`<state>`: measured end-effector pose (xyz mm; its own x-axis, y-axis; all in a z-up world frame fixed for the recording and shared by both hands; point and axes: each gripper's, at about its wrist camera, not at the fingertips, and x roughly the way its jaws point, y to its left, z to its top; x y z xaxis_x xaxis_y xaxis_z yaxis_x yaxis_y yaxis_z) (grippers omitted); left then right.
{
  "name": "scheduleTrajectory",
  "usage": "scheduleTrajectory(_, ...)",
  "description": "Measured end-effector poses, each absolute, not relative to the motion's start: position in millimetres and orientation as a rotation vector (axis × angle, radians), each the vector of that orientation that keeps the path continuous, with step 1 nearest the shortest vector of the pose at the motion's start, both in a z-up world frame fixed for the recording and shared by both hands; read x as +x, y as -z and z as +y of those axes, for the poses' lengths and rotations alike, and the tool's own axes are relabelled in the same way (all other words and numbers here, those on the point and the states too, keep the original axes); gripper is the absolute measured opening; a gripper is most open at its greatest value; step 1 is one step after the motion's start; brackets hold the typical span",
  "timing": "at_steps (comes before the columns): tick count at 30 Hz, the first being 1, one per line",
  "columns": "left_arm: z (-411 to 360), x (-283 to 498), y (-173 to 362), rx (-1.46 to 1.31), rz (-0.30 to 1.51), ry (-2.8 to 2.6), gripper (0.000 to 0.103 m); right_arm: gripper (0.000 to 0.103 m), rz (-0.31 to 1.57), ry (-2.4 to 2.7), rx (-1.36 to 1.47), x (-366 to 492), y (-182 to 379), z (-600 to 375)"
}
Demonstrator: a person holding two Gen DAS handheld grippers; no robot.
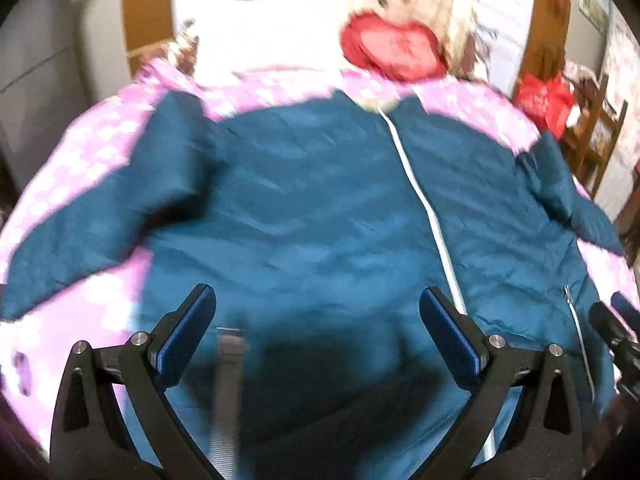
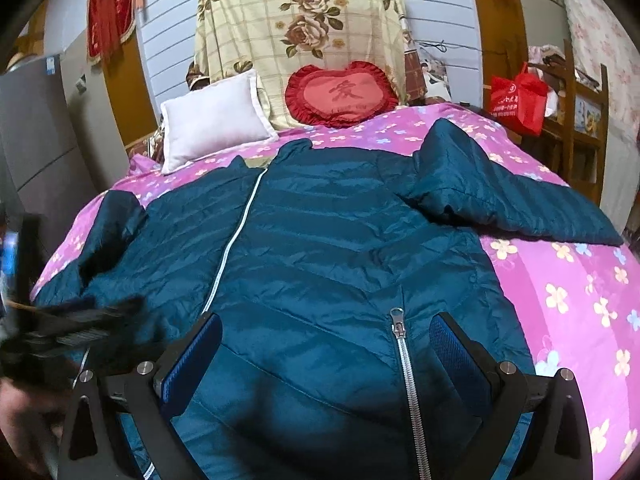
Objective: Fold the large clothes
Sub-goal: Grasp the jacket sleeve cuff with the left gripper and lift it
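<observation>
A teal quilted jacket [image 2: 320, 248] lies spread front-up on a pink flowered bedspread [image 2: 568, 300], its white front zipper [image 2: 236, 240] closed and both sleeves out to the sides. My right gripper [image 2: 326, 328] hovers open over the hem, with a pocket zipper [image 2: 400, 332] between its fingers. My left gripper [image 1: 318, 300] is open above the jacket [image 1: 320, 200] near the hem, left of the front zipper [image 1: 424, 204]; this view is blurred. The left gripper [image 2: 80, 316] shows as a dark blur at the right wrist view's left edge.
A white pillow [image 2: 212, 120], a red heart-shaped cushion [image 2: 344, 96] and a floral cloth [image 2: 300, 20] stand at the head of the bed. A red bag [image 2: 516, 100] hangs on a wooden chair at the right. A grey cabinet [image 2: 36, 132] stands at the left.
</observation>
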<state>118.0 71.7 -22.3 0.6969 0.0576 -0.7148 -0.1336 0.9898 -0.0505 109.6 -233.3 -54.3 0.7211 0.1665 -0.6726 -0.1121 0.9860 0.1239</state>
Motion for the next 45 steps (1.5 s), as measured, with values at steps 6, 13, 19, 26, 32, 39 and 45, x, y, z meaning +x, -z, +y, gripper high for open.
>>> scheduleTrajectory(6,177.4,85.0,5.0,-0.084,0.747,-0.319,0.103,0.103,0.748,-0.166,0.069,102.8,54.0,-226.9)
scheduleTrajectory(13,318.9,72.6,33.3,-0.048,0.875,-0.645,0.103,0.103,0.758,-0.162,0.053,99.7,57.9,-226.3)
scheduleTrajectory(19,395.5,78.9,67.7,-0.045,1.029,-0.725,0.103,0.103,0.776,-0.160,0.060,103.0,61.6,-226.3)
scheduleTrajectory(26,413.5,109.5,97.1,-0.068,1.089,-0.549,0.103,0.103,0.801,-0.157,0.028,105.6,68.4,-221.0)
scheduleTrajectory(32,409.0,109.9,93.9,-0.149,0.997,-0.490,0.049,0.103,0.820,-0.149,0.058,108.6,72.3,-227.2)
scheduleTrajectory(39,376.7,103.0,32.5,-0.149,0.809,-0.449,0.011,0.103,0.793,-0.121,0.048,105.9,67.2,-226.1)
scheduleTrajectory(45,309.7,99.4,-70.1,-0.203,0.633,-0.222,0.011,0.103,0.781,-0.031,0.003,102.4,61.0,-237.8)
